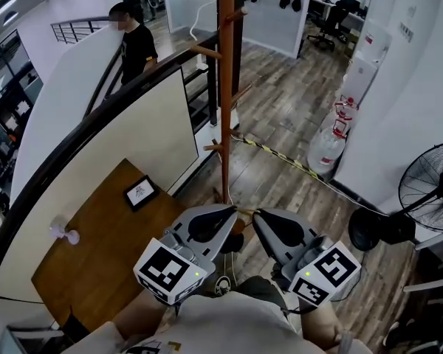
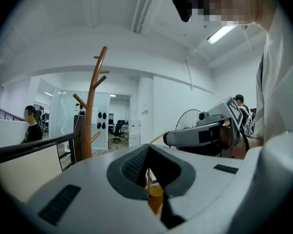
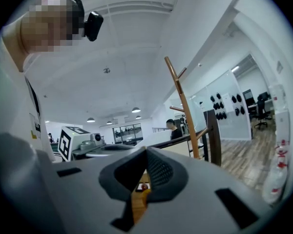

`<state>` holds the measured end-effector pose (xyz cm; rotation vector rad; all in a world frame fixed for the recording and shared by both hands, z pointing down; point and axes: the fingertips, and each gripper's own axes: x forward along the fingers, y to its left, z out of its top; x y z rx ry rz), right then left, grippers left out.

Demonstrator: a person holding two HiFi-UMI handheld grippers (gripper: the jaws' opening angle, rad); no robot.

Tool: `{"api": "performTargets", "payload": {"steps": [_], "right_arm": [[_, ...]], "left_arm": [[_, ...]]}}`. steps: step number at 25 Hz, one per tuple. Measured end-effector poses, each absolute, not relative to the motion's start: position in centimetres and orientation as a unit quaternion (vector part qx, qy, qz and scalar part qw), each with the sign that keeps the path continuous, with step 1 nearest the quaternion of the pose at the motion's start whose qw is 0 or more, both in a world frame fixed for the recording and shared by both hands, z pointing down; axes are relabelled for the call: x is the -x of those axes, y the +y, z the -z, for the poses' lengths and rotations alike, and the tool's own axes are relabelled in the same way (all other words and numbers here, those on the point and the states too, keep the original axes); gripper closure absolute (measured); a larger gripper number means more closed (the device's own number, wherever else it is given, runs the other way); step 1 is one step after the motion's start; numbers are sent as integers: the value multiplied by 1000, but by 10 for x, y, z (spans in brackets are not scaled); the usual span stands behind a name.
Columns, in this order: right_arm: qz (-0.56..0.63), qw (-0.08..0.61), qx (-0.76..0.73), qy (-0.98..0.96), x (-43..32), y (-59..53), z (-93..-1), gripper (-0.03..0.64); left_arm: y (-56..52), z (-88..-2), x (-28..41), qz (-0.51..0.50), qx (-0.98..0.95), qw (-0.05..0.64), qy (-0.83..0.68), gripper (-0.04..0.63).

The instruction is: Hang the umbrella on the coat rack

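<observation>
At the far left a wooden tabletop (image 1: 96, 271) carries a small black framed picture (image 1: 140, 192). Beyond the curved railing (image 1: 96, 120) a person (image 1: 136, 46) in a black shirt stands. The coat rack (image 1: 226, 87), an orange-brown pole with short pegs, rises upright from the plank floor at the middle, straight ahead of both grippers.

The left gripper (image 1: 229, 212) has its jaws closed together at the tips. A thin pale cord runs from where they meet down to the orange-brown handle of the umbrella (image 2: 156, 199), which hangs just under the jaws, near the foot of the rack and on none of its pegs.

The right gripper (image 1: 257, 214) points inward, its tip just beside the left one. Its jaws are closed to a narrow slit in which the handle shows. Whether they pinch the cord cannot be told.

Further right stand water bottles (image 1: 326, 150) against the white wall, and a black fan (image 1: 432, 186).
</observation>
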<state>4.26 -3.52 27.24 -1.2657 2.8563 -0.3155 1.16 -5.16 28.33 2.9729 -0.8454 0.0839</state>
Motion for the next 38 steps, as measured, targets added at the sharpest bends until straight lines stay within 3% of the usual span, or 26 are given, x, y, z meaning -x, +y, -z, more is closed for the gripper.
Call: {"api": "performTargets", "payload": {"steps": [25, 38], "right_arm": [[164, 14, 237, 957, -65, -235, -297, 614], [176, -7, 154, 972, -38, -294, -322, 612]], "left_arm": [[-251, -309, -33, -55, -904, 65, -420, 595], [-314, -332, -3, -78, -852, 52, -515, 595]]}}
